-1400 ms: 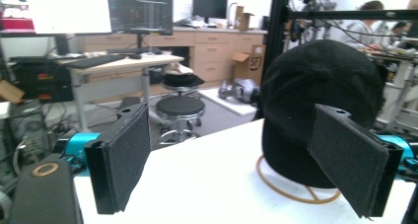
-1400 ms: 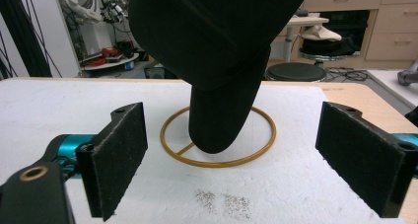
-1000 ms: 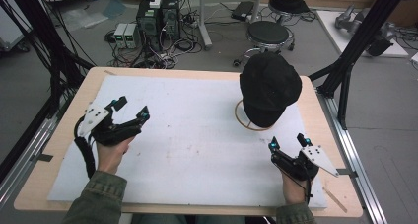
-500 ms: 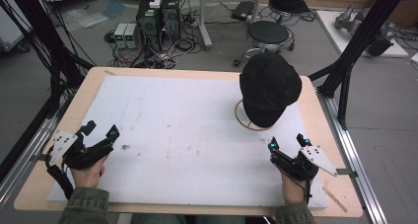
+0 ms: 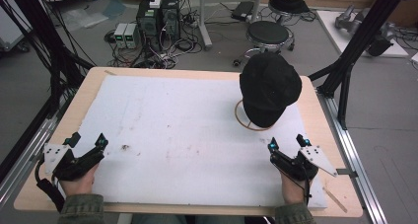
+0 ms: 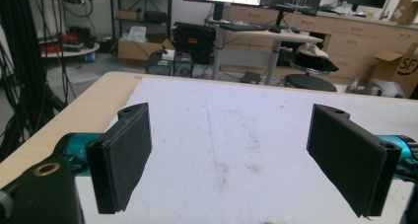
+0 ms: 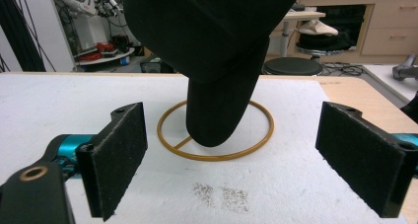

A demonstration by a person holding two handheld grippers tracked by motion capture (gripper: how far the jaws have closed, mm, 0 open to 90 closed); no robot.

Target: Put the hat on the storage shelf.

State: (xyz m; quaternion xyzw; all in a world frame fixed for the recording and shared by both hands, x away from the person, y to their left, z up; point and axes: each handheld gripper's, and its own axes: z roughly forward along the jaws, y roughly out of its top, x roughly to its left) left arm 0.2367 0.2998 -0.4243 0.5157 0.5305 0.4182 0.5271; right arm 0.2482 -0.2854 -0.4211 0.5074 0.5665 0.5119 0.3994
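A person stands at a wooden worktop [image 5: 315, 110] covered by a white foam sheet [image 5: 182, 130], holding a two-jaw gripper in each hand near the front edge. The left gripper [image 5: 88, 144] sits at the sheet's front left corner, its jaws spread wide with nothing between them; in the left gripper view [image 6: 231, 155] the two black padded jaws frame a bare stretch of stained white sheet. The right gripper [image 5: 287, 144] rests at the front right, its jaws likewise held wide apart and empty, a grey three-cornered plate [image 5: 320, 160] on top of it. A black cap [image 5: 268, 88] perches on a stand at the far right of the sheet, just ahead of the right gripper, with its brim hanging down toward the person. The stand's base is a thin golden-brown ring [image 5: 249, 120] lying flat on the sheet. In the right gripper view [image 7: 231, 160] the cap [image 7: 212, 51] looms between the jaws, its brim dropping into the ring [image 7: 217, 130], and a small patch of dark specks [image 7: 222, 192] marks the sheet just in front of the ring. Olive sleeves [image 5: 79, 211] show at the bottom edge. Beyond the worktop, a round black stool [image 5: 267, 34], computer boxes [image 5: 157, 14] and tangled cables [image 5: 162, 51] crowd the grey floor.
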